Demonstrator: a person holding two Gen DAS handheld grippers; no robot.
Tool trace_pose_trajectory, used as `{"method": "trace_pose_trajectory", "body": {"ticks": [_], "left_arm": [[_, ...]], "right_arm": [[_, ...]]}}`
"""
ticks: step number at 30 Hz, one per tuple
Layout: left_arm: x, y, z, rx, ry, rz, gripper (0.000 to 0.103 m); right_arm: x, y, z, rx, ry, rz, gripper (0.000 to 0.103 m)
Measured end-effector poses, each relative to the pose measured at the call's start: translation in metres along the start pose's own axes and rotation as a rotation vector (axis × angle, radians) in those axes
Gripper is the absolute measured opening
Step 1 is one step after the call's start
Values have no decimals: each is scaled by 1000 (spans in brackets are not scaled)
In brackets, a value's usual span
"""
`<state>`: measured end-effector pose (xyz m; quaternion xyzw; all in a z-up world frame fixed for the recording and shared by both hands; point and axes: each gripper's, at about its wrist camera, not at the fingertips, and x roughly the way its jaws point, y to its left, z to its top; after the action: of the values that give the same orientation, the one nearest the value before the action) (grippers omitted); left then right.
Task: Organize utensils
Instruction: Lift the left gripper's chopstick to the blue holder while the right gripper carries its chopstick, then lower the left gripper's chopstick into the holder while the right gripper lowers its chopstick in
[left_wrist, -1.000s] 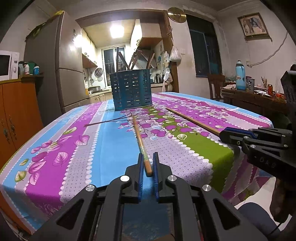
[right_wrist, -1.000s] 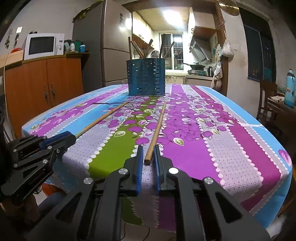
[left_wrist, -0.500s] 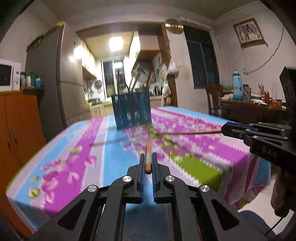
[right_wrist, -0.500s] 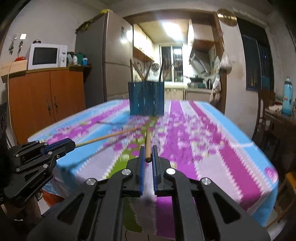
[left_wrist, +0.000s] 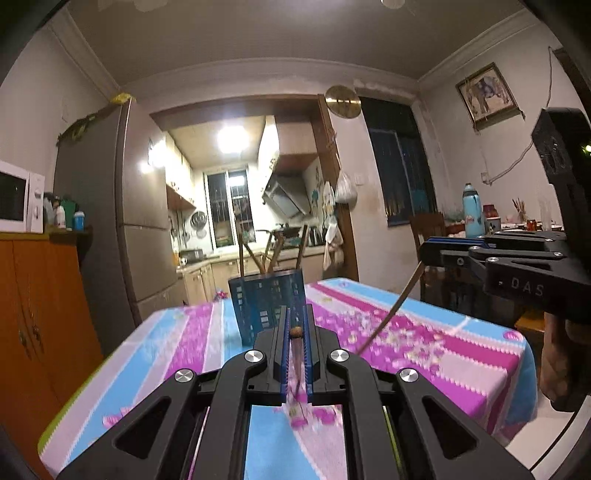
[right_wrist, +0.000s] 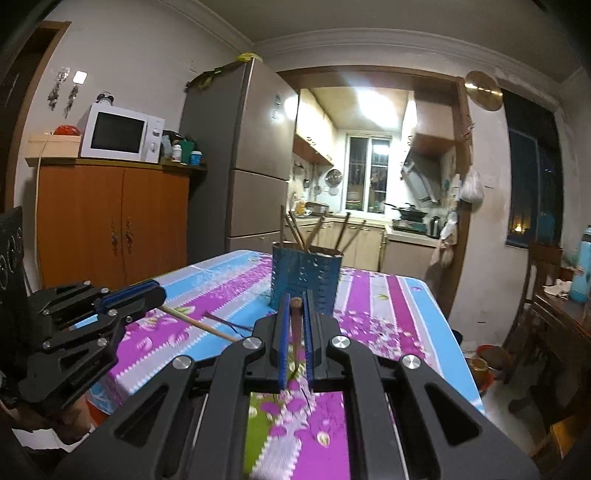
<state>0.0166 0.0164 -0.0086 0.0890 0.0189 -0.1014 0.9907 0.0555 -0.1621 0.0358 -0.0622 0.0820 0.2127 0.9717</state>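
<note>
Item one: wooden chopstick (left_wrist: 296, 332), clamped by its blunt end between the blue pads of the left gripper (left_wrist: 295, 325). Its shaft hangs down and away below the fingers, blurred, clear of the desk (left_wrist: 192, 332). In the right wrist view the same stick (right_wrist: 195, 323) slants out of the left gripper (right_wrist: 147, 295) toward the cloth.

Item two: second wooden chopstick (right_wrist: 295, 317), pinched near its dark end between the fingers of the right gripper (right_wrist: 295, 314). The shaft drops beneath the fingers toward the floral cloth. In the left wrist view it (left_wrist: 391, 314) runs down and leftward from the right gripper (left_wrist: 430, 253), tip just above the desk.

Item three: blue perforated utensil holder (right_wrist: 306, 282), upright on the desk straight ahead of both pairs of fingers, beyond their tips. Several wooden sticks (right_wrist: 295, 229) lean out of its top at mixed angles. In the left wrist view the holder (left_wrist: 258, 299) is partly hidden behind the fingers.

Item four: desk under a striped cloth of pink, purple, blue and green with a flower print, below both grippers.

Surroundings: grey refrigerator (right_wrist: 243, 155) past the desk to the left of the fingers; orange cabinet (right_wrist: 110, 221) bearing a white microwave (right_wrist: 122, 133); lit kitchen through the doorway behind the holder; blue flask (left_wrist: 472, 212) on a side table to the right.
</note>
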Motion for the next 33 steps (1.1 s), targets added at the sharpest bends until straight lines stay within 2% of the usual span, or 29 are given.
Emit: {"method": "trace_pose_trajectory", "body": {"ticks": [5, 10, 19, 25, 29, 33], "left_arm": [[22, 1, 22, 26, -19, -13, 8], [48, 9, 40, 16, 0, -41, 8], [102, 42, 70, -45, 86, -89, 8], [130, 71, 89, -75, 122, -74, 8], [140, 91, 112, -89, 122, -66, 8], [153, 115, 140, -118, 117, -54, 8]], "right_arm": [[22, -13, 23, 0, 23, 26, 5], [42, -26, 39, 22, 56, 60, 5], [71, -46, 58, 81, 116, 97, 5], [83, -57, 75, 103, 125, 92, 5], [89, -65, 97, 98, 115, 87, 5], [98, -74, 135, 93, 92, 88, 6]]}}
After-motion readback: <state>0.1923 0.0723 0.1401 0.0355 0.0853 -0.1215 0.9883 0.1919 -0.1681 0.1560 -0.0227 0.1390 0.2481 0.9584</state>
